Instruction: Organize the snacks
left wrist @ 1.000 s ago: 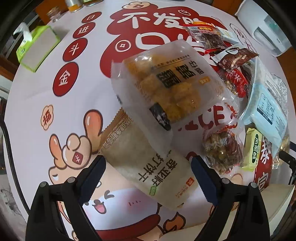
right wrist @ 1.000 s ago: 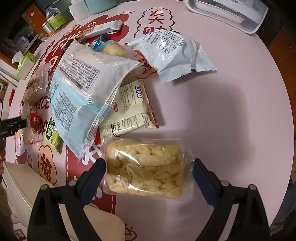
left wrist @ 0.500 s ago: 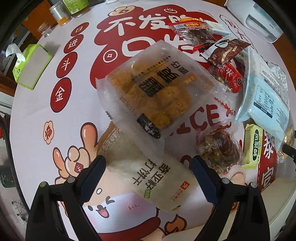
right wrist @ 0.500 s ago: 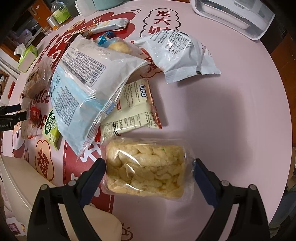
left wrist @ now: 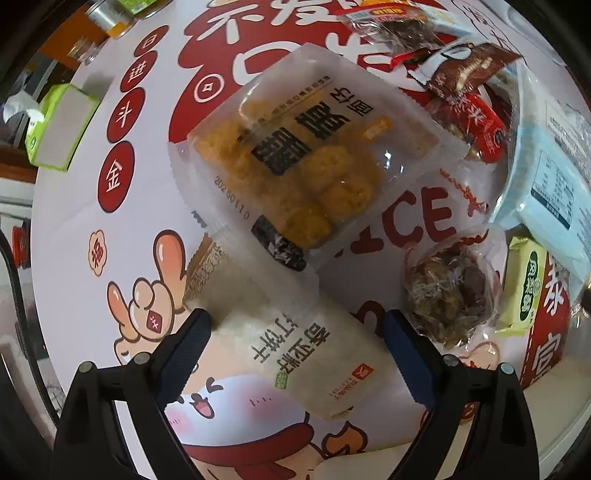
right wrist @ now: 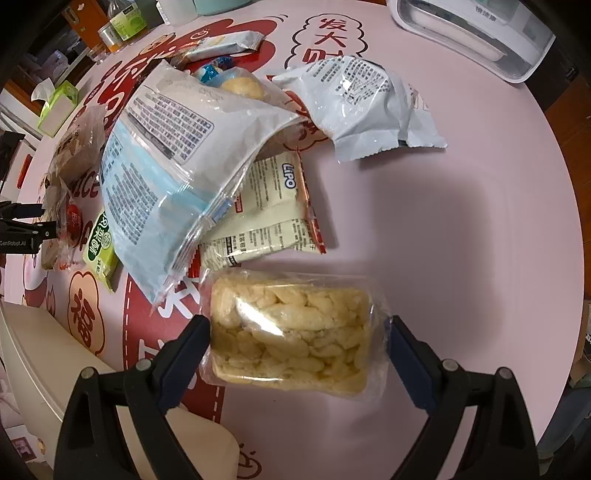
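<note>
In the left wrist view my left gripper (left wrist: 297,354) is open, its fingers either side of a pale soda-cracker pack (left wrist: 295,347) on the table. A clear pack of golden puffs (left wrist: 310,162) lies partly over that pack. In the right wrist view my right gripper (right wrist: 297,354) is open around a clear pack of pale rice crackers (right wrist: 291,332); both pads stand close to its sides. Beyond it lie a blue-white bag (right wrist: 162,166), a LiPO biscuit pack (right wrist: 266,206) and a grey-white bag (right wrist: 362,107).
Left wrist view: a nut pack (left wrist: 447,291), a green pastry pack (left wrist: 524,288), red and brown packs (left wrist: 469,74), a green tissue box (left wrist: 59,125). Right wrist view: a white appliance (right wrist: 476,33) far right, jars (right wrist: 118,26) far left, a cream chair back (right wrist: 55,365) at the table's near edge.
Both grippers have moved closer to the table and forward; the cracker pack and the rice-cracker pack now sit deeper between the fingers. No pack has shifted.
</note>
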`<state>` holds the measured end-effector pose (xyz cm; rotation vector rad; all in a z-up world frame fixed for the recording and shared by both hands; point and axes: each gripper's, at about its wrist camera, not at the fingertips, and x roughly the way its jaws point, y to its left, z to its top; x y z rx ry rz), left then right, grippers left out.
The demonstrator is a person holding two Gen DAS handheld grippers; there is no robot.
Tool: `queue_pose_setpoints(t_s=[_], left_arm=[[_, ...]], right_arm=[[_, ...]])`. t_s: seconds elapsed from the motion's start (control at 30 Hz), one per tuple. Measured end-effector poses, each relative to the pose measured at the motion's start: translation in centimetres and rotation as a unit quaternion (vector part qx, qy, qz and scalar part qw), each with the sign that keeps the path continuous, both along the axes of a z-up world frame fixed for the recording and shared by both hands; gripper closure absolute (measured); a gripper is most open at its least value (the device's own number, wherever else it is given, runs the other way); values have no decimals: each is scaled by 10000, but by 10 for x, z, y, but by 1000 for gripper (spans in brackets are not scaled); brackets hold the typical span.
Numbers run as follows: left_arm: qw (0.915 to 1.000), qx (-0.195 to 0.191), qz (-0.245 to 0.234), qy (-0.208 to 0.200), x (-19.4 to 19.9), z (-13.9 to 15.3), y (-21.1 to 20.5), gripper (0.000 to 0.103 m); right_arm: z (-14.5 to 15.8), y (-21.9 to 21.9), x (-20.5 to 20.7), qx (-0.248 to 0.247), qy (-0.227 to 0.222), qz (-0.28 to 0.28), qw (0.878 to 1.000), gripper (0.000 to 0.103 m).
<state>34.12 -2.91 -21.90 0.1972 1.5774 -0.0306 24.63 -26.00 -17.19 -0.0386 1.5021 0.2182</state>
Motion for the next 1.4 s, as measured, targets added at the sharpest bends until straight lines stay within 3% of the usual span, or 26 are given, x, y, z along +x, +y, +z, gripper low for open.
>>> queue_pose_setpoints(t_s=[0.03, 0.13, 0.17, 0.2, 0.23, 0.27, 0.43, 0.47, 0.5, 0.53, 0.57, 0.6, 0.67, 0.73, 0.93, 1.13, 1.23, 1.33, 1.4], left_arm=[[10000, 22, 38, -29, 0, 3, 1, 17], [9998, 38, 40, -194, -6, 13, 3, 45], [9996, -30, 38, -269, -7, 19, 3, 57], [9995, -132, 49, -286, -8, 24, 5, 80], [9992, -250, 84, -288, -9, 28, 6, 95], [9989, -393, 122, -208, -10, 29, 8, 98], [9992, -276, 90, -268, -15, 32, 13, 97], [9995, -230, 86, -204, -17, 33, 16, 90], [9996, -186, 28, -207, -18, 34, 15, 69], [9995, -129, 10, -274, -25, 35, 21, 56], [9993, -57, -5, -358, -27, 38, 23, 26], [9985, 6, -36, -545, -29, 44, 24, 15], [9980, 25, -14, -628, -30, 47, 30, 14], [9989, -96, 81, -445, -35, 49, 32, 14], [9995, 172, 192, 162, -32, 11, 31, 13], [9991, 108, 355, 203, -21, 0, 43, 7], [9992, -226, 305, 119, -23, 10, 57, 34], [9996, -167, 215, -44, -29, 12, 60, 36], [9988, -329, 320, -159, -33, 14, 69, 41]], right_arm=[[0, -2, 1, -1, 16, -2, 10000, 8], [-1, -1, 1, -51, 47, 42, 10000, 8], [-2, 0, 1, -69, 64, 65, 9999, 8], [-2, 1, 2, -83, 68, 84, 9999, 8], [-3, 3, 2, -98, 82, 99, 9999, 8], [-4, 3, 2, -105, 92, 93, 9999, 8], [-6, 10, 4, -99, 193, 70, 9997, 8], [-6, 11, 4, -72, 207, 60, 9997, 8], [-6, 15, 3, -45, 187, 92, 9998, 8], [-5, 20, 2, -72, 156, 165, 9997, 8], [-4, 24, 1, -110, 134, 234, 9996, 7], [-4, 30, 0, -195, 92, 356, 9991, 6], [-6, 38, -1, -305, 72, 480, 9984, 2], [-10, 44, 0, -371, 106, 502, 9980, 0], [-13, 51, 4, -412, 194, 537, 9975, 0], [-23, 47, 20, -129, 513, 437, 9976, 0], [-23, 45, 24, -134, 546, 483, 9973, 0], [-18, 43, 24, -26, 540, 422, 9976, 11], [-11, 35, 23, 98, 509, 299, 9982, 17]])
